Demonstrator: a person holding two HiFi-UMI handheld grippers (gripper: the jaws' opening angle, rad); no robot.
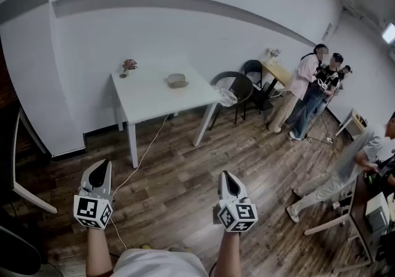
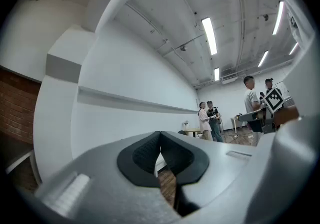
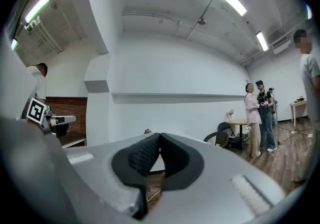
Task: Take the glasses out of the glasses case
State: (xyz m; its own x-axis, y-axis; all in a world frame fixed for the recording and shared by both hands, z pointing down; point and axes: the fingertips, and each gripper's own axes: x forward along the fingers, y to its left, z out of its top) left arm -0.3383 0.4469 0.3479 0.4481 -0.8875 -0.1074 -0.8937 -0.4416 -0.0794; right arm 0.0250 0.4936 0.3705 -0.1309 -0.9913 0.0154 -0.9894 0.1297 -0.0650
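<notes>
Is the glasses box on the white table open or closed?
It looks closed: the glasses case on the table shows as one low rounded lump with no lid lifted. Too far to be sure.

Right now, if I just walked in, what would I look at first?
Probably the two closed grippers down in front, the left gripper and the right gripper. Past them a white table stands farther off, with a glasses case on it, and people stand at the far right.

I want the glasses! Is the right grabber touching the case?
Apart. The head view shows the right gripper over the floor, well short of the glasses case on the table.
</notes>
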